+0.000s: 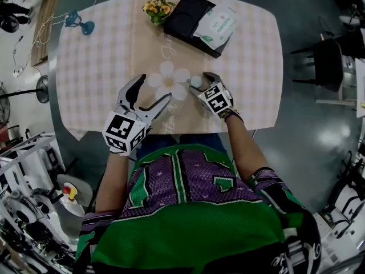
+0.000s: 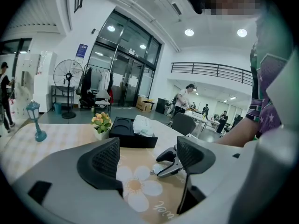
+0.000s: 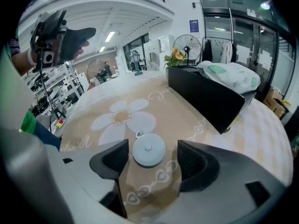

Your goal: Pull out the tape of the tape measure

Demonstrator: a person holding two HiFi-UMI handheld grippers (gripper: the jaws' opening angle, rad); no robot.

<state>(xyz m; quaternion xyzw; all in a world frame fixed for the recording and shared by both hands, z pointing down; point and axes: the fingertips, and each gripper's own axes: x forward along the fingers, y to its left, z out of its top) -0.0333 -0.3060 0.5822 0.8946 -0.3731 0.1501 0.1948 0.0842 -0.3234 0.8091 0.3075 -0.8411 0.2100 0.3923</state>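
Observation:
The tape measure (image 3: 148,149) is a small round white disc with a metal tab at its rim, lying flat on the tan tablecloth beside a printed white flower (image 3: 122,119). My right gripper (image 3: 148,158) points down over it with a black pad on each side; a gap shows on both sides, so the pads do not touch it. In the head view the tape measure (image 1: 196,81) lies between the right gripper's (image 1: 201,85) fingers. My left gripper (image 1: 155,88) hovers open and empty over the flower print, left of the disc. The left gripper view shows the tape measure (image 2: 157,169) ahead.
A black box (image 1: 188,15) with a white tissue pack (image 1: 218,24) stands at the table's far side, next to a small flower pot (image 1: 158,8). A blue lantern figurine (image 1: 80,22) stands at the far left. A dark chair (image 1: 327,63) is off the table's right.

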